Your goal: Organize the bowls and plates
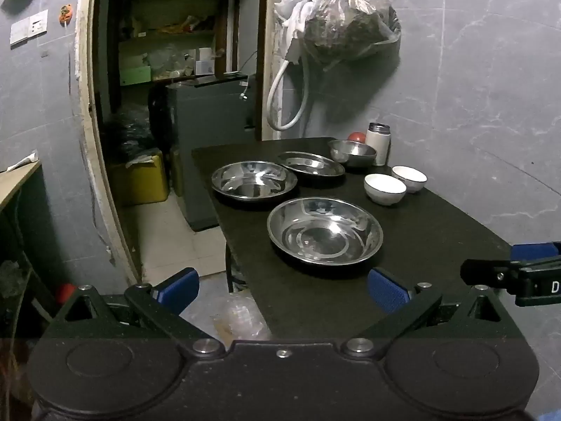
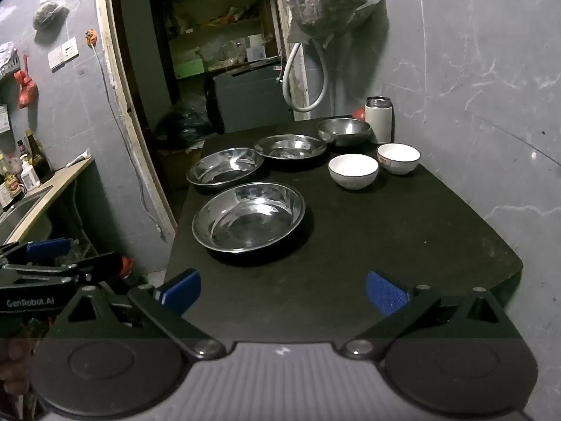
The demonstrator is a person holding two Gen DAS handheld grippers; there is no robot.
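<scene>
Three shallow steel plates lie on the black table [image 1: 438,231]: the nearest plate [image 1: 324,233] [image 2: 249,215], a left plate [image 1: 254,182] [image 2: 224,166], and a far plate [image 1: 310,165] [image 2: 290,147]. A steel bowl [image 1: 352,152] [image 2: 344,130] stands behind them. Two white bowls sit to the right, one nearer [image 1: 384,187] [image 2: 353,170], one farther [image 1: 409,178] [image 2: 398,157]. My left gripper [image 1: 280,289] is open over the table's near left edge, holding nothing. My right gripper [image 2: 283,291] is open over the near table, empty.
A white flask [image 1: 378,142] [image 2: 378,119] and a red round object [image 1: 356,137] stand at the back by the grey wall. A doorway with a grey cabinet [image 1: 210,115] opens left of the table. A counter with a sink [image 2: 21,210] and bottles lies far left.
</scene>
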